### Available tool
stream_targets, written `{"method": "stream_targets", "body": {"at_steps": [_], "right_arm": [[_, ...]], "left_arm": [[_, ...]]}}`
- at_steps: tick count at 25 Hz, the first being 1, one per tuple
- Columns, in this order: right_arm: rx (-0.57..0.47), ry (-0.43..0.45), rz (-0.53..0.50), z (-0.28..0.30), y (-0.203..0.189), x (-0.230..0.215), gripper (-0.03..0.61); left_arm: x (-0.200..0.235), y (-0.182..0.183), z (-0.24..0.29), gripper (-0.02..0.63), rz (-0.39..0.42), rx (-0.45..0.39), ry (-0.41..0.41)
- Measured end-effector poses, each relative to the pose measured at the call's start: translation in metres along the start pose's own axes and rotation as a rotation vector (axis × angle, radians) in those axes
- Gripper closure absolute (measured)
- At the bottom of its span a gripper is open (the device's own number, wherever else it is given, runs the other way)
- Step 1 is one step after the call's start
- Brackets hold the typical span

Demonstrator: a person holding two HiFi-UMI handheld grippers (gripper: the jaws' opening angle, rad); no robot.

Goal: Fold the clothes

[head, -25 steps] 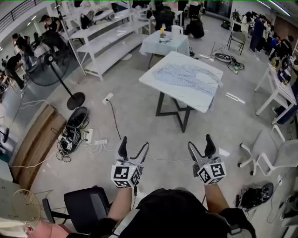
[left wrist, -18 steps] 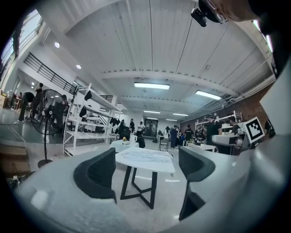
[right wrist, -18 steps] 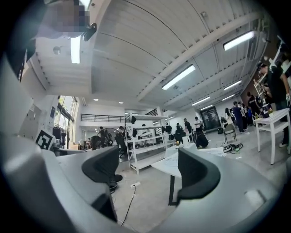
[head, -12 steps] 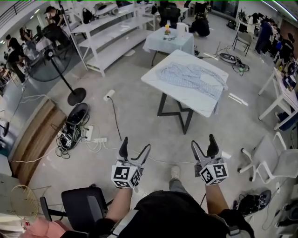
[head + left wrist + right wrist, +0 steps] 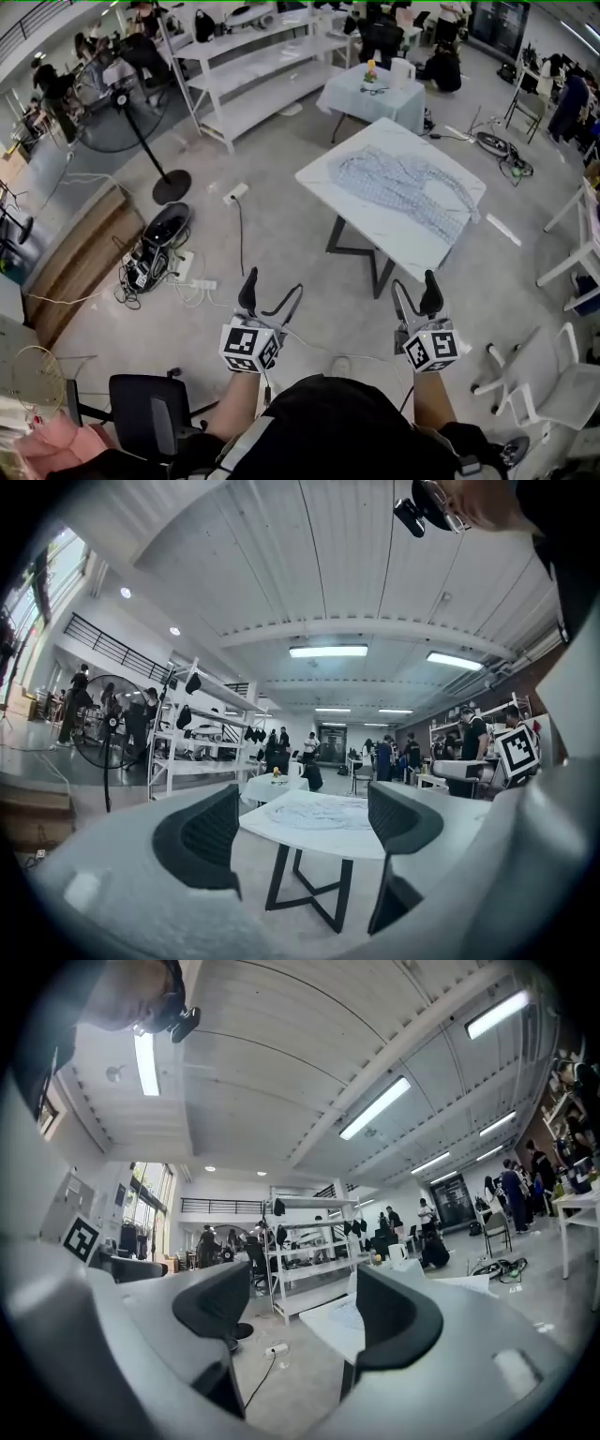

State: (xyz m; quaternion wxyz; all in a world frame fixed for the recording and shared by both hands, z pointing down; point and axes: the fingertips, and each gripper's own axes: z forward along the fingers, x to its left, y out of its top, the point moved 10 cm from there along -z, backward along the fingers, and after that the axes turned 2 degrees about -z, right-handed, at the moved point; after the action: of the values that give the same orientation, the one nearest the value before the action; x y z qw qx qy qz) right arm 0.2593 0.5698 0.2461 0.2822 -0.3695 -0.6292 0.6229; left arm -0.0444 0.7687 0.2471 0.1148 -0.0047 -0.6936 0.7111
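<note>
Both tools (image 5: 269, 293) (image 5: 416, 289) gaping, empty, shirt (image 5: 409, 191) flat on table (image 5: 349, 201) ahead

I'm looking into a big open lab or workshop hall. It has a bare concrete floor (image 5: 291, 246) and white metal shelving racks (image 5: 267, 70) along one side. A pedestal fan (image 5: 120, 120) stands near power strips and tangled cables (image 5: 173, 272) on the ground. I also see white work tables (image 5: 375, 230), a rolling office chair (image 5: 150, 412), long strip lights (image 5: 328, 652) on a ribbed ceiling, and people (image 5: 442, 67) busy around the edges.
</note>
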Motion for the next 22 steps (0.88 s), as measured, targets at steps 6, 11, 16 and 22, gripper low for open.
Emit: {"method": "stream_targets", "body": {"at_steps": [6, 11, 16, 22], "right_arm": [[0.009, 0.03, -0.002, 0.038, -0.001, -0.065, 0.225], [0.057, 0.058, 0.01, 0.059, -0.002, -0.098, 0.221], [0.088, 0.043, 0.041, 0.07, -0.013, -0.118, 0.221], [0.083, -0.012, 0.056, 0.103, -0.02, -0.128, 0.221]], "left_arm": [[-0.024, -0.001, 0.075, 0.176, 0.01, 0.014, 0.005], [-0.034, 0.002, 0.111, 0.176, 0.006, 0.026, 0.022], [-0.031, -0.007, 0.127, 0.176, 0.004, 0.049, 0.046], [-0.004, -0.013, 0.171, 0.176, -0.001, 0.068, 0.012]]}}
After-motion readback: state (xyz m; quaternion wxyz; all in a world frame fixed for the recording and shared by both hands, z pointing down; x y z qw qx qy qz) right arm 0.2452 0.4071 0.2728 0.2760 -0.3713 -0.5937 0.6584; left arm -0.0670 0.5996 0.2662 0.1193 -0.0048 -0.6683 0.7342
